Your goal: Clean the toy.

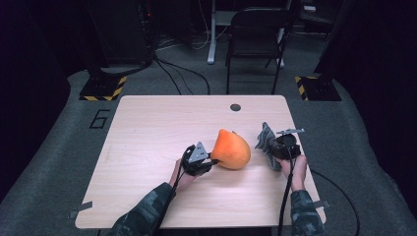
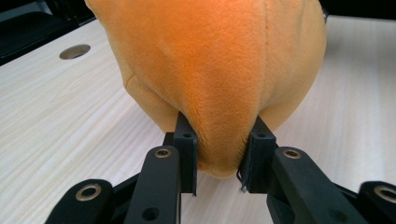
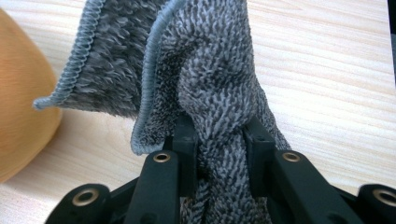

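On the worktop (image 1: 147,128), the left claw (image 1: 212,161) is clamped on a fold of the orange plush (image 1: 231,150), which rests near the middle. Just right of it, the grey towel (image 1: 265,140) is pinched upright in the right claw (image 1: 273,150).

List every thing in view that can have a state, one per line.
Left gripper: shut on the orange plush toy.
Right gripper: shut on the grey cloth.
Orange plush toy: resting on the table, pinched at one end.
Grey cloth: bunched, held upright.
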`<state>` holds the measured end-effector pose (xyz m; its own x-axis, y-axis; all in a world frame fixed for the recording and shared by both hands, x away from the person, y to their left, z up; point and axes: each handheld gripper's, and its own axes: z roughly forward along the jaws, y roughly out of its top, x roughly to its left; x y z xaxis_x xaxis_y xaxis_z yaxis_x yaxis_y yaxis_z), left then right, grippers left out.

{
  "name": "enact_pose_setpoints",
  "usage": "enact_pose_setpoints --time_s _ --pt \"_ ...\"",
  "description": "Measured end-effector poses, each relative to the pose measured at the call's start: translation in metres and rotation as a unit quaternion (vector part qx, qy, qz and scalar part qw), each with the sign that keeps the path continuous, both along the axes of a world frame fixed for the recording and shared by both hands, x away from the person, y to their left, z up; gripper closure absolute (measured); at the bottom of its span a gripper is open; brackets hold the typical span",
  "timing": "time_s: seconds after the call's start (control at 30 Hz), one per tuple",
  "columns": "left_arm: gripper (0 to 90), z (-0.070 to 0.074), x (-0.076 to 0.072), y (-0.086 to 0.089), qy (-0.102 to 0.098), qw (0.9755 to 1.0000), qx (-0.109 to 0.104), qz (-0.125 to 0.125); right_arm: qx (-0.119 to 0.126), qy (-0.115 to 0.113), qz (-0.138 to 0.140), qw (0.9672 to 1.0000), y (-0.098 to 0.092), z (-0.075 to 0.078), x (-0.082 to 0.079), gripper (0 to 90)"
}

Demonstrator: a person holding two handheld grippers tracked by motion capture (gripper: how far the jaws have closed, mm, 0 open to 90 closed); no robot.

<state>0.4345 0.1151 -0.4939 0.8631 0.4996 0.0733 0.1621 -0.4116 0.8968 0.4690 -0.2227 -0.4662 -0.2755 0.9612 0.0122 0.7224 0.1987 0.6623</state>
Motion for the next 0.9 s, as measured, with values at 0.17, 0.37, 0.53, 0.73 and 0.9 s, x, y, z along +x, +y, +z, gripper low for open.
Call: enact_pose_setpoints --time_s 0.17,0.37,0.53,0.73,0.9 --pt "72.1 0.013 -0.004 0.003 0.030 0.9993 -0.021 0.012 -0.001 -0.001 0.001 1.0000 0.001 0.001 0.000 71.4" --pt "72.0 0.021 -0.004 0.008 0.085 0.9946 -0.047 0.036 -0.001 0.000 0.000 1.0000 0.002 0.001 -0.001 71.4" --pt "71.9 0.023 -0.004 0.009 0.124 0.9894 -0.054 0.053 -0.003 -0.001 0.000 1.0000 0.002 0.001 -0.001 71.4" --pt "71.7 0.020 -0.004 0.010 0.156 0.9838 -0.059 0.065 -0.003 -0.001 0.000 1.0000 0.003 0.003 -0.001 71.5" --pt "71.3 0.009 0.002 0.010 0.198 0.9747 -0.064 0.081 -0.003 -0.001 0.001 1.0000 0.004 0.004 -0.002 71.5"
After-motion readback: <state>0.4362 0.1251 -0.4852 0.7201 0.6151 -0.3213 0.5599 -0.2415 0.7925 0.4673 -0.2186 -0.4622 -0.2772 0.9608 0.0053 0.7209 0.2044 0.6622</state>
